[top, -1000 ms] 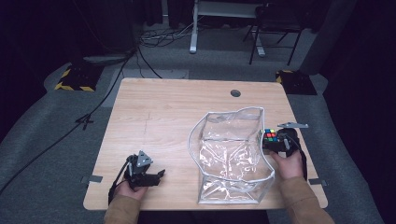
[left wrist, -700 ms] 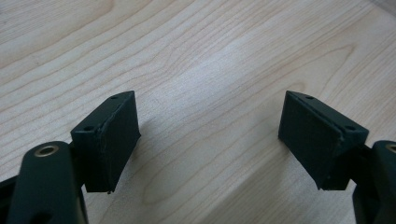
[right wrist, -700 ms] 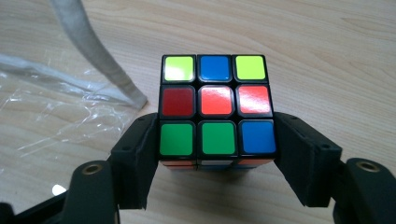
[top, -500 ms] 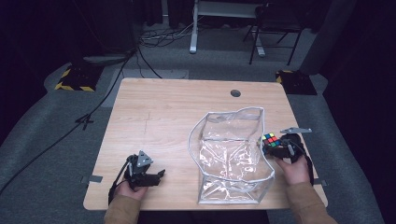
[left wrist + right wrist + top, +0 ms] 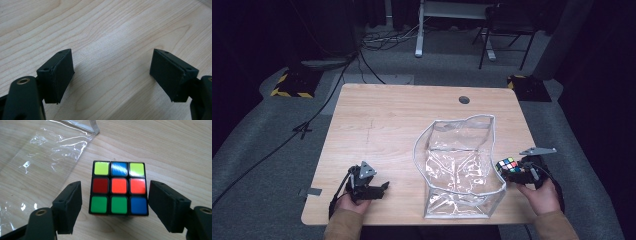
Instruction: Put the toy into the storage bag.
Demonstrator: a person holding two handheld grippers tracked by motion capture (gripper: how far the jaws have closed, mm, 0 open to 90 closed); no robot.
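A colour-scrambled puzzle cube (image 5: 508, 164) (image 5: 118, 187) rests on the wooden table (image 5: 387, 115) by its right edge, just right of a clear plastic zip bag (image 5: 462, 165) (image 5: 50, 152). My right gripper (image 5: 515, 172) (image 5: 116, 187) stands open, one jaw on each side of the cube with a thin gap at both. Near the table's front left corner, my left gripper (image 5: 380, 190) (image 5: 112, 62) is open wide over bare wood with nothing between its jaws.
The bag stands with its mouth open upward at the middle right of the table. A round cable hole (image 5: 464, 99) sits near the far edge. Cables, a desk leg and a chair stand on the floor beyond the table.
The right gripper and the cube have shifted toward the person and slightly right, away from the bag's rim. The left gripper has stayed put.
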